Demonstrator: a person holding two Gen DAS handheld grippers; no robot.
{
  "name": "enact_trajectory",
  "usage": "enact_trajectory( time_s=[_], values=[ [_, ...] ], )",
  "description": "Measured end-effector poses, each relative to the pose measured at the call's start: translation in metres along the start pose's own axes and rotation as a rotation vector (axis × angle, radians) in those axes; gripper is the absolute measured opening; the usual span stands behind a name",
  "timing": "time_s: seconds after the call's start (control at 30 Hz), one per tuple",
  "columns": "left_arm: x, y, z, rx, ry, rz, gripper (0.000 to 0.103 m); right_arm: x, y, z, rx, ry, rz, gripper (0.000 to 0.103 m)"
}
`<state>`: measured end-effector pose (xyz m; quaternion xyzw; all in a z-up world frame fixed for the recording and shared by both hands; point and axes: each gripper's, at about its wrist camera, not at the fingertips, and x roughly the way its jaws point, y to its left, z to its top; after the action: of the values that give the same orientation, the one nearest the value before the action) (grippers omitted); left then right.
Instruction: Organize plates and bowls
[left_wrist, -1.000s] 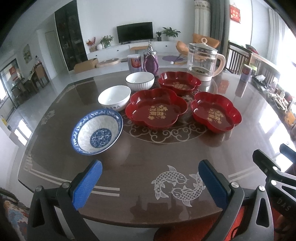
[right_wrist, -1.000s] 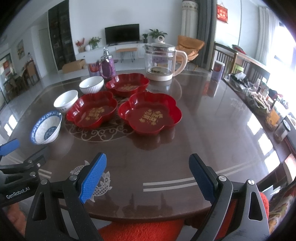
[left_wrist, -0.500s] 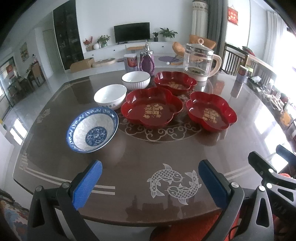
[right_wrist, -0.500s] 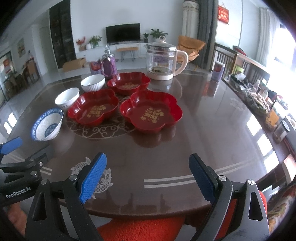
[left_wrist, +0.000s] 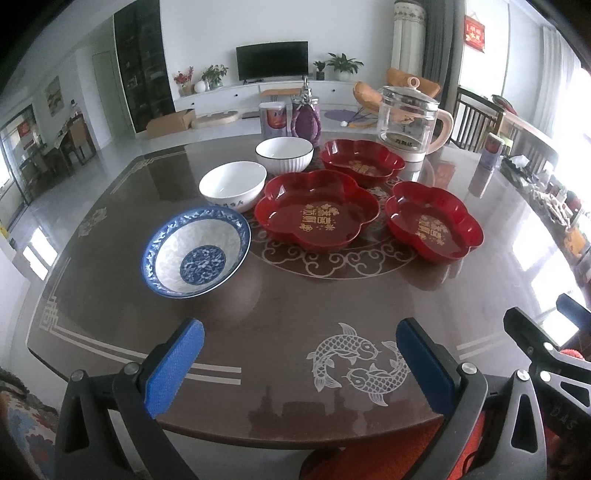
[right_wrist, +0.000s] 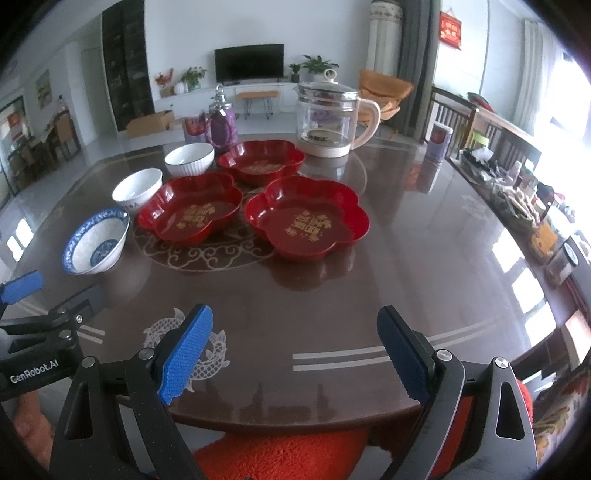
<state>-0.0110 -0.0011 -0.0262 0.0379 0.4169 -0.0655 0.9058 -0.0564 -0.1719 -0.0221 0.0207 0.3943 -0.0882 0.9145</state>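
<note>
Three red flower-shaped plates sit mid-table: the middle one (left_wrist: 317, 218), the right one (left_wrist: 432, 225) and the far one (left_wrist: 362, 160). A blue-patterned bowl (left_wrist: 197, 251) stands at the left. Two white bowls (left_wrist: 232, 186) (left_wrist: 284, 155) stand behind it. My left gripper (left_wrist: 299, 365) is open and empty above the near table edge. My right gripper (right_wrist: 295, 350) is open and empty, nearest to the right red plate (right_wrist: 306, 218). The blue-patterned bowl (right_wrist: 96, 245) lies left in the right wrist view.
A glass kettle (left_wrist: 410, 122) with a cream handle, a purple bottle (left_wrist: 306, 118) and a can (left_wrist: 273, 118) stand at the table's far side. Snack clutter (right_wrist: 517, 195) lines the right edge. The brown table (left_wrist: 295, 302) has a fish inlay near me.
Both grippers stay open and empty. The views have shifted slightly, drawing a little nearer to the dishes. Nothing on the table has moved.
</note>
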Motion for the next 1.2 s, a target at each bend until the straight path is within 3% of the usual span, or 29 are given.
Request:
enact_trajectory(
  time_s=[1.2],
  values=[
    [0.007,-0.008,0.003,0.017,0.007,0.002,0.103,0.01,-0.006,-0.004,0.019,0.023,0.018,0.093]
  ],
)
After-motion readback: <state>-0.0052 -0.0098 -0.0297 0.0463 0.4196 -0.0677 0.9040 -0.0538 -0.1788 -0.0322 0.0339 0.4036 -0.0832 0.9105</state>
